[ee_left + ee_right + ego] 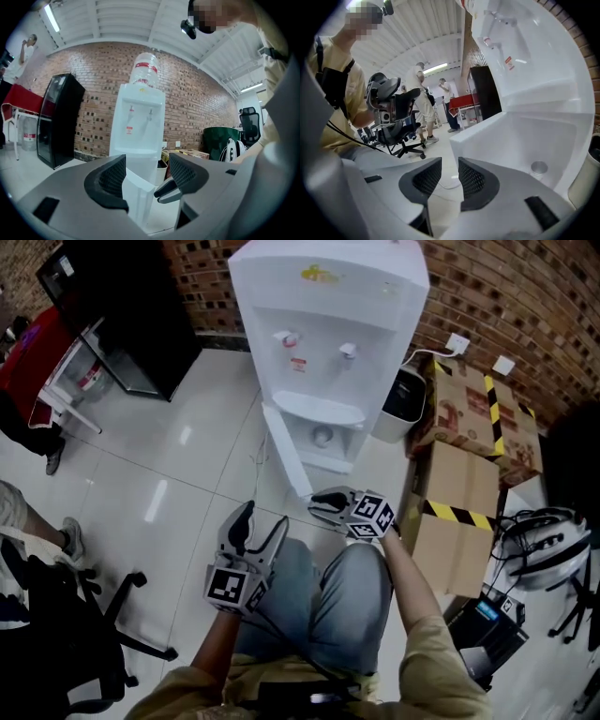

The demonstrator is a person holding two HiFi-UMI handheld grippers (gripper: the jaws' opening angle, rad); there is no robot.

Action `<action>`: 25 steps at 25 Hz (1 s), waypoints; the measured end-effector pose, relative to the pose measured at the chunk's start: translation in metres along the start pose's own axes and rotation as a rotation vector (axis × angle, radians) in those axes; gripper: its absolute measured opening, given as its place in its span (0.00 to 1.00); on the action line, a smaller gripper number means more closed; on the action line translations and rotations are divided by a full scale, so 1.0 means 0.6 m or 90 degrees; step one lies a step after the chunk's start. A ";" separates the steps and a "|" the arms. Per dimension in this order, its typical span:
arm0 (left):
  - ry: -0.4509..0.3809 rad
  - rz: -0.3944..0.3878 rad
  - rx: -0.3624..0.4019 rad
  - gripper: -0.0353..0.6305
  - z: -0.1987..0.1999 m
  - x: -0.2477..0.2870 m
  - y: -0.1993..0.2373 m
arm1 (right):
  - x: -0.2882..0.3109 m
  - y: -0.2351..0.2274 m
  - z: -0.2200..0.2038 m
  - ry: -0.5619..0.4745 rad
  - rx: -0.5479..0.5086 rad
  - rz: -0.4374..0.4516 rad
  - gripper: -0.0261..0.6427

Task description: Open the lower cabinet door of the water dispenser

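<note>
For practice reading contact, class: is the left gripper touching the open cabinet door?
Apart. Head view shows floor between left gripper and cabinet door.

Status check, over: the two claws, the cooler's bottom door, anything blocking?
Left gripper open, empty. Right gripper shut, empty, near door edge. Lower cabinet door stands open. No obstruction seen.

We are looking at a white water dispenser (pixel 328 296), its lower cabinet door (pixel 284 451) white too, against a red-brown brick wall (pixel 525 306). We are holding a grey left claw (pixel 264 519) and a grey right claw (pixel 317 506), both chequered with black-and-white square markers. Yellow-and-black striped tape is banding the brown cardboard boxes (pixel 469 418).
</note>
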State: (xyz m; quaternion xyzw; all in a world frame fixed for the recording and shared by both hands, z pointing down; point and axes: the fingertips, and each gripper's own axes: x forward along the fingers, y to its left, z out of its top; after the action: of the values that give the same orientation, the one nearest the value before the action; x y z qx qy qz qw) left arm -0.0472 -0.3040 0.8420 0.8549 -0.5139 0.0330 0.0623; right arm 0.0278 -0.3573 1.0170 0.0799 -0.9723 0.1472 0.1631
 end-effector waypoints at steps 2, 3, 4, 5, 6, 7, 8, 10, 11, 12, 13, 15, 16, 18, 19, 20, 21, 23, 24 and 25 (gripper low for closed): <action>0.018 -0.003 -0.012 0.47 0.024 -0.007 0.000 | -0.013 0.007 0.020 0.005 0.005 -0.036 0.24; 0.030 -0.008 -0.016 0.47 0.047 -0.012 -0.005 | -0.037 0.007 0.036 0.005 0.012 -0.077 0.30; 0.038 -0.015 -0.018 0.47 0.078 -0.017 -0.012 | -0.071 0.006 0.060 0.002 0.017 -0.126 0.37; 0.039 -0.022 -0.015 0.47 0.117 -0.019 -0.018 | -0.110 0.008 0.095 -0.005 0.021 -0.172 0.40; 0.037 -0.028 -0.009 0.47 0.163 -0.021 -0.024 | -0.151 0.013 0.140 -0.024 0.027 -0.210 0.45; 0.035 -0.033 -0.002 0.47 0.215 -0.021 -0.029 | -0.190 0.024 0.193 -0.055 0.038 -0.239 0.47; 0.034 -0.037 0.003 0.47 0.269 -0.023 -0.034 | -0.226 0.037 0.246 -0.092 0.054 -0.264 0.48; 0.032 -0.044 0.024 0.47 0.373 -0.025 -0.042 | -0.299 0.062 0.343 -0.147 0.084 -0.311 0.48; 0.031 -0.048 0.044 0.47 0.426 -0.024 -0.048 | -0.334 0.072 0.391 -0.157 0.087 -0.335 0.48; 0.030 -0.051 0.060 0.47 0.484 -0.023 -0.056 | -0.367 0.085 0.441 -0.161 0.085 -0.353 0.48; 0.026 -0.053 0.074 0.47 0.540 -0.027 -0.063 | -0.394 0.104 0.491 -0.164 0.081 -0.363 0.48; 0.006 -0.052 0.103 0.47 0.631 -0.046 -0.062 | -0.434 0.151 0.592 -0.182 0.072 -0.362 0.48; -0.006 -0.052 0.113 0.47 0.676 -0.056 -0.062 | -0.452 0.174 0.644 -0.195 0.063 -0.361 0.48; -0.016 -0.057 0.113 0.47 0.767 -0.079 -0.077 | -0.493 0.224 0.749 -0.231 0.045 -0.371 0.48; -0.016 -0.063 0.106 0.47 0.806 -0.094 -0.089 | -0.515 0.254 0.799 -0.254 0.039 -0.382 0.53; -0.018 -0.068 0.098 0.47 0.840 -0.110 -0.100 | -0.538 0.285 0.848 -0.278 0.033 -0.396 0.59; -0.023 -0.072 0.088 0.47 0.871 -0.125 -0.109 | -0.561 0.314 0.895 -0.302 0.024 -0.418 0.68; -0.039 -0.074 0.073 0.48 0.922 -0.148 -0.118 | -0.607 0.362 0.979 -0.348 -0.002 -0.479 0.75; -0.044 -0.072 0.067 0.48 0.943 -0.157 -0.122 | -0.627 0.383 1.011 -0.363 -0.010 -0.512 0.76; -0.046 -0.068 0.061 0.48 0.959 -0.165 -0.126 | -0.644 0.403 1.035 -0.372 -0.010 -0.538 0.75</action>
State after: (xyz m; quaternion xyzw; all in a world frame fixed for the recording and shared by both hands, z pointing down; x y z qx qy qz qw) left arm -0.0314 -0.2635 0.2550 0.8839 -0.4671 0.0229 0.0045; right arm 0.1571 -0.2816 0.2611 0.5027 -0.8610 0.0325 -0.0696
